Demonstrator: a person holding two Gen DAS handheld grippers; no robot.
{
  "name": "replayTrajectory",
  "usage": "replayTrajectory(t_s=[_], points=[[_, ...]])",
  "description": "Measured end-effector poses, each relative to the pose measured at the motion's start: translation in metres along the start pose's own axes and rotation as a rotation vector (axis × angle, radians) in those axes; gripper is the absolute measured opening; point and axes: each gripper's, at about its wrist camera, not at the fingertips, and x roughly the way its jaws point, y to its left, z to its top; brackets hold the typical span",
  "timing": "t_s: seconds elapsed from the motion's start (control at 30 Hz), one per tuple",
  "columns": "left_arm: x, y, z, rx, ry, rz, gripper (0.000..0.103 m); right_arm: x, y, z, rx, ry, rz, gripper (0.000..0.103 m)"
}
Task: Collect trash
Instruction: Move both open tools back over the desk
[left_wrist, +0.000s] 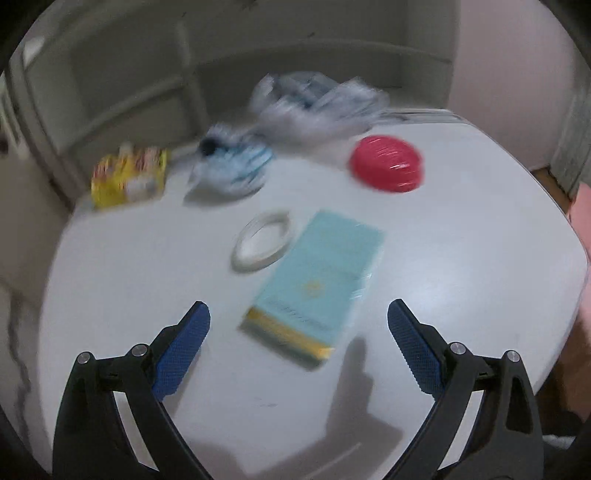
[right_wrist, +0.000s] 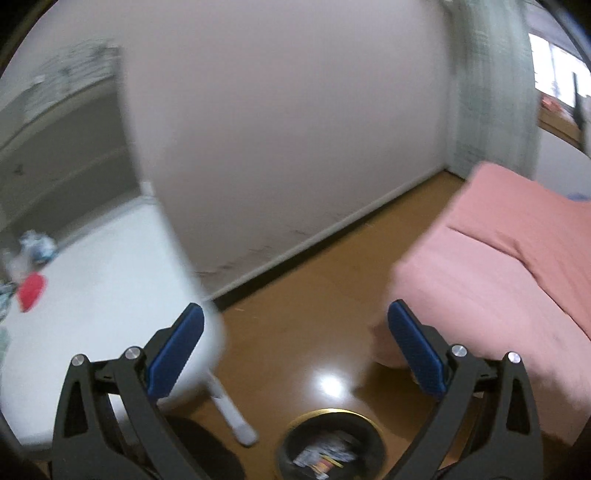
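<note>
Now both our left gripper (left_wrist: 299, 314) and right gripper (right_wrist: 295, 321) gape empty — blur risks us grabbing the teal book (left_wrist: 317, 284), not the crumpled wrappers (left_wrist: 232, 166) far left.

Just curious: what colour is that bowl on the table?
Red; the bowl shows best in the left wrist view.

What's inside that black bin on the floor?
The black bin with a gold rim holds crumpled printed wrappers, white with red and yellow bits. The picture is blurred, and the bin's lower part is cut off, so anything deeper cannot be seen.
</note>
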Motion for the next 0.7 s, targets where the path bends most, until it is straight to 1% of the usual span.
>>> replayTrajectory(t_s=[0.1,0.17,0.23,0.27,0.3,0.37,0.5,0.63,0.67,0.7], points=[[0.013,0.007,0.001,-0.02,0.029,-0.074,0.094,0.001,0.038,0.005,-0.047,0.0,0.059,0.096],[0.019,0.006,0.0,0.003,0.035,-0.107,0.094,0.0,0.054,0.005,-0.07,0.006,0.079,0.096],[0.021,-0.008,0.003,0.037,0.031,-0.13,0.094,0.0,0.071,0.004,-0.084,0.014,0.089,0.096],[0.022,-0.014,0.005,0.056,0.028,-0.162,0.094,0.0,0.078,0.003,-0.09,0.02,0.091,0.096],[0.025,-0.024,0.007,0.066,0.028,-0.178,0.094,0.0,0.084,0.001,-0.092,0.025,0.092,0.096],[0.027,-0.038,0.013,0.109,0.032,-0.215,0.094,-0.005,0.087,-0.001,-0.09,0.034,0.095,0.096],[0.037,-0.049,0.026,0.16,0.024,-0.206,0.094,0.0,0.1,-0.006,-0.089,0.058,0.111,0.096],[0.047,-0.056,0.042,0.176,0.018,-0.237,0.093,0.003,0.115,-0.01,-0.12,0.078,0.124,0.096],[0.046,-0.057,0.043,0.189,0.016,-0.236,0.089,0.003,0.119,-0.011,-0.127,0.081,0.124,0.096],[0.044,-0.06,0.044,0.214,0.001,-0.229,0.063,0.003,0.12,-0.01,-0.129,0.082,0.124,0.096]])
